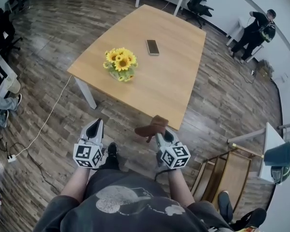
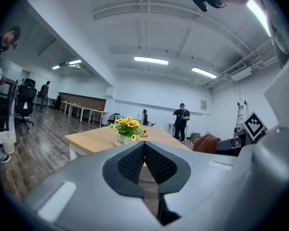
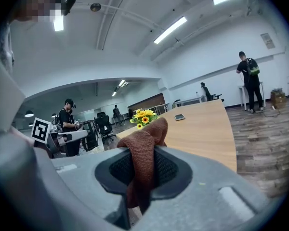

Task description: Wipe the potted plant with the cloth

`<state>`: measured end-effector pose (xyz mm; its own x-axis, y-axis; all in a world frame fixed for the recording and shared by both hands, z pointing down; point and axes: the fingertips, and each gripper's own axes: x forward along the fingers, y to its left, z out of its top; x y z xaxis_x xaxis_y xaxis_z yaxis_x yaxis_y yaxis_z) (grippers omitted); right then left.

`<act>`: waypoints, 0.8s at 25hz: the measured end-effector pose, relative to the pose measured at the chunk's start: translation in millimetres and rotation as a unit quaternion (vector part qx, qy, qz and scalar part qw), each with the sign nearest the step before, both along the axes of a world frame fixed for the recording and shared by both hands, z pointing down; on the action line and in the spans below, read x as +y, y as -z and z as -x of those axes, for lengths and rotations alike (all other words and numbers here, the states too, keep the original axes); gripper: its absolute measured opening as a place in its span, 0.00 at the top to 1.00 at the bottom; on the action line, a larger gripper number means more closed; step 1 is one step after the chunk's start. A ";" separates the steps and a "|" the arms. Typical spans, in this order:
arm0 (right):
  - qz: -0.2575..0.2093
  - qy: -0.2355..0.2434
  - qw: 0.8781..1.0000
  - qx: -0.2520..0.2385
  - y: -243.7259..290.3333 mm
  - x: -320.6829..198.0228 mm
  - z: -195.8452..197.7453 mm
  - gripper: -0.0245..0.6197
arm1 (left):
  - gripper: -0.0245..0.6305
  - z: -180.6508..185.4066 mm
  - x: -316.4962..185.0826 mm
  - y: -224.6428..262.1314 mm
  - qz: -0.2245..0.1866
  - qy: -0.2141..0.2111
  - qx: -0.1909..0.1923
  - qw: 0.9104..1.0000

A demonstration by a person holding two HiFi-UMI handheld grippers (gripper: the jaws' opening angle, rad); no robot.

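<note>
Head view: plant (image 1: pixel 120 64) stood on the bench (image 1: pixel 174 76), phone (image 1: pixel 152 47) just behind it. Both tools were well short of the plant, over wood floor.

Left gripper view: L hand-held gripper (image 2: pixel 144 150) was shut, empty.

Right gripper view: R hand-held gripper (image 3: pixel 143 170) was clamped on the cloth (image 3: pixel 144 153), plant ahead.

Risk, prob.: unbraced pot could tip or slide off the smooth bench toward the edge; bunched cloth could snag petals.

Room: open office w/ people beyond the plant.
</note>
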<state>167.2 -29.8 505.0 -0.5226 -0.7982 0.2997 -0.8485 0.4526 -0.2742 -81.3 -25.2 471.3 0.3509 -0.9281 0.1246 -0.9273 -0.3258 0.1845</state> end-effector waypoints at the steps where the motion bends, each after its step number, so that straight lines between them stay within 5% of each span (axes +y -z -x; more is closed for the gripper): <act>1: 0.000 -0.001 1.000 0.001 1.2 -11.0 4.2 0.89 | 0.93 3.3 -11.6 0.3 0.000 -0.003 0.001 1.000; 13: 0.012 -0.015 1.000 0.019 5.7 -116.3 53.6 0.89 | 0.93 40.5 -111.3 -18.3 0.028 -0.037 -0.001 0.999; 20: 0.018 -0.052 0.998 0.029 1.9 -157.9 55.4 0.89 | 0.93 37.5 -148.1 -32.6 0.042 -0.101 -0.016 0.994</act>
<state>111.8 -187.7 503.1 -0.4182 -0.8357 0.3559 -0.9054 0.3516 -0.2381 -118.8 -173.3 503.9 0.5237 -0.8251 0.2121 -0.8502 -0.4905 0.1911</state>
